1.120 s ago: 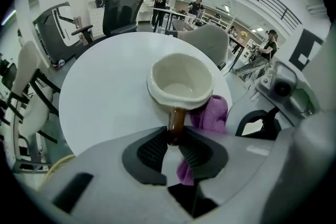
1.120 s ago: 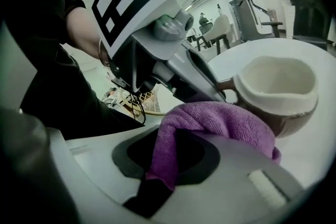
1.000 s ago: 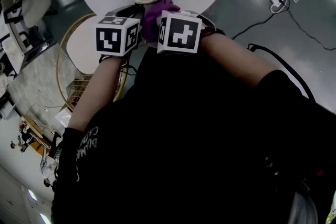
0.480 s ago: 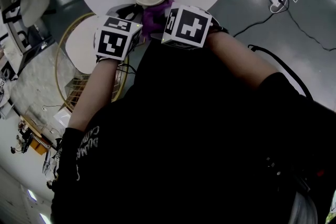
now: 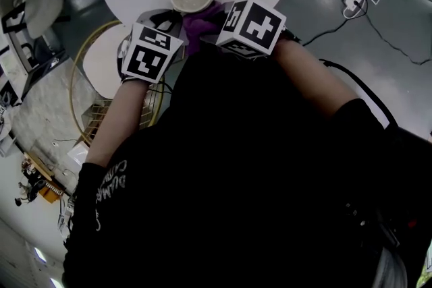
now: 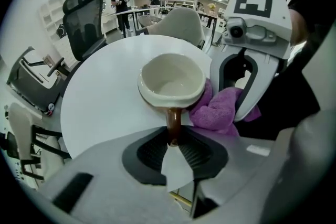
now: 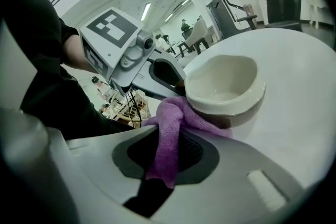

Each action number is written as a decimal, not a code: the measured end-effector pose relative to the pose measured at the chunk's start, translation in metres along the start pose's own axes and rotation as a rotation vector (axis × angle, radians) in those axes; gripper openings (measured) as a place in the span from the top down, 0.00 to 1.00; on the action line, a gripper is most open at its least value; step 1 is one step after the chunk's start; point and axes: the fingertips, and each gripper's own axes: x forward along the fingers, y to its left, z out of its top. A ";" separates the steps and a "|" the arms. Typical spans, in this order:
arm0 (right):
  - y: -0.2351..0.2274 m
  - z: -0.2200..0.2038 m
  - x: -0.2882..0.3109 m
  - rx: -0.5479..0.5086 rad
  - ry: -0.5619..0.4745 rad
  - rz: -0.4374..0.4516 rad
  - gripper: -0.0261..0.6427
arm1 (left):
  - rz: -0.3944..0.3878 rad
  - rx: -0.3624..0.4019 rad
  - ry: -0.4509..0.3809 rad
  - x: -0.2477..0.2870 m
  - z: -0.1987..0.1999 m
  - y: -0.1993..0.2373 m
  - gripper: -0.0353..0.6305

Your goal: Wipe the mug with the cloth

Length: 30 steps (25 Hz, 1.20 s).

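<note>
While my left gripper [image 6: 172, 139] is clamping the mug [image 6: 171, 81] by its brown handle [image 6: 173, 124], my right gripper [image 7: 167, 144] is pinching the purple cloth [image 7: 173, 123], pressing it against the mug's side. The mug is sitting on the round white table [image 6: 100, 97]. Beyond the mug, a black office chair [image 6: 84, 16] is standing.

Logged mug [image 6: 170, 81] as glazed ceramic, glossy cream. Found cloth [image 6: 218, 113] fuzzy purple terry, matt. Recorded table [image 6: 100, 97] as smooth white, matt.
</note>
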 end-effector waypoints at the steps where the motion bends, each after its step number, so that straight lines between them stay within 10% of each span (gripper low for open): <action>1: -0.002 -0.001 -0.002 0.004 0.003 -0.006 0.85 | -0.003 0.004 0.001 0.000 0.000 0.000 0.84; 9: -0.014 -0.009 -0.025 0.067 0.088 -0.085 0.85 | -0.099 0.011 0.034 -0.006 -0.005 -0.001 0.83; 30: -0.082 0.009 -0.077 0.106 0.324 -0.258 0.84 | -0.069 0.129 0.020 -0.002 0.006 -0.006 0.83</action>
